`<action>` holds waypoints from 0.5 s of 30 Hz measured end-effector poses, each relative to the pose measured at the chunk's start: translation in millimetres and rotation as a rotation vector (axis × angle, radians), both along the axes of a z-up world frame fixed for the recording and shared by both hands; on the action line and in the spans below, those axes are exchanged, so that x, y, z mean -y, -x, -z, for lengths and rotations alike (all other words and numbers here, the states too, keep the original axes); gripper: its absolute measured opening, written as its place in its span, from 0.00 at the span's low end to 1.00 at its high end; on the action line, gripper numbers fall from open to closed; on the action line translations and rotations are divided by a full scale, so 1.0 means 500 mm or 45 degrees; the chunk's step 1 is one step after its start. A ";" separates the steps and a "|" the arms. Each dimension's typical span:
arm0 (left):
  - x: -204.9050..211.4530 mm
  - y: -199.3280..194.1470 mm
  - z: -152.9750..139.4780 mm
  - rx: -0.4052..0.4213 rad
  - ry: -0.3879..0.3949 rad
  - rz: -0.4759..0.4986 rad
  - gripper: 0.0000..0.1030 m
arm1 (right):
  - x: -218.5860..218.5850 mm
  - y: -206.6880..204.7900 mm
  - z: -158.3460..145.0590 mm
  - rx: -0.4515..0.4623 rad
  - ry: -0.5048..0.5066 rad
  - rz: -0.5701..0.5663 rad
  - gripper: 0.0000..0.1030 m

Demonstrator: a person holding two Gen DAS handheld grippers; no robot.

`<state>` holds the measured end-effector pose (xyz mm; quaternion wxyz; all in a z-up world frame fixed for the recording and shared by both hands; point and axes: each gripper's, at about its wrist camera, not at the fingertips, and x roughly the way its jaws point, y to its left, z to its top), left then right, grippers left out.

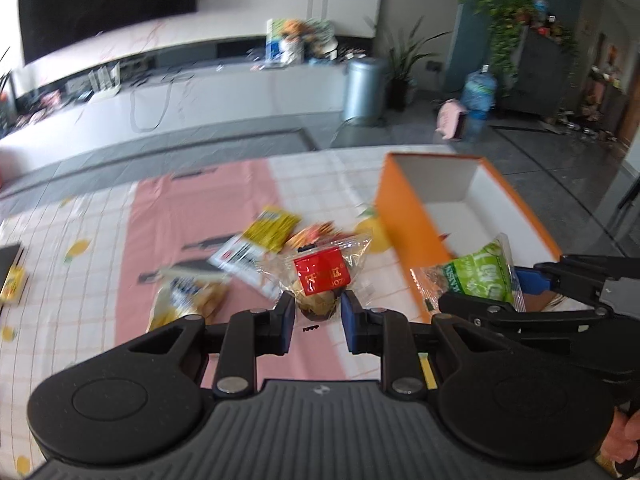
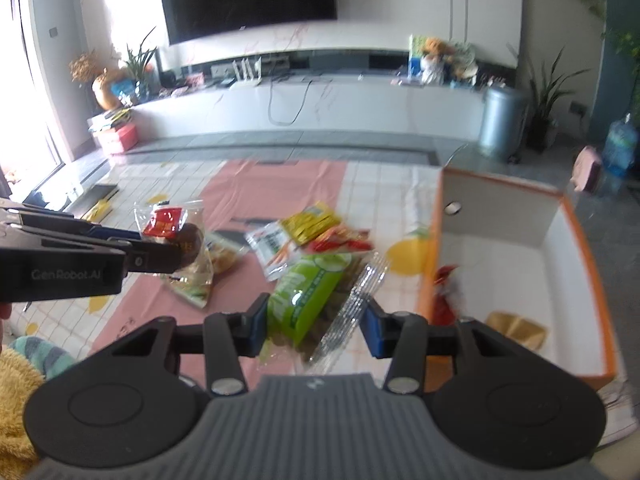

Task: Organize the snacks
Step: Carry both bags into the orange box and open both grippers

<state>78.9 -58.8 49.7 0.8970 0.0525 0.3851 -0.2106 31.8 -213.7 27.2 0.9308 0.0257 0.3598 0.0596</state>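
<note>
L gripper pinches the clear pkt w/ red label, held above the pink-check cloth. Loose snack pile lies on the cloth behind it. R gripper, fingers closed on the green pkt, just left of the orange box; a few snacks are inside.
</note>
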 end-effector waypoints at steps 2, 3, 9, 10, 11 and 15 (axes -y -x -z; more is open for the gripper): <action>0.033 -0.002 -0.012 0.019 0.006 0.044 0.26 | 0.029 0.005 -0.017 0.024 0.019 0.021 0.43; 0.049 -0.005 -0.016 0.022 0.012 0.067 0.27 | 0.044 0.007 -0.026 0.034 0.031 0.033 0.43; 0.164 -0.033 -0.022 0.002 0.034 0.235 0.27 | 0.143 0.012 -0.047 0.046 0.141 0.103 0.43; 0.185 -0.037 -0.020 0.000 0.030 0.263 0.27 | 0.163 0.009 -0.044 0.038 0.158 0.121 0.43; 0.207 -0.044 -0.017 -0.007 0.027 0.293 0.27 | 0.184 0.009 -0.041 0.032 0.171 0.141 0.43; 0.299 -0.073 0.011 -0.085 0.034 0.422 0.27 | 0.265 0.009 -0.021 -0.006 0.187 0.221 0.43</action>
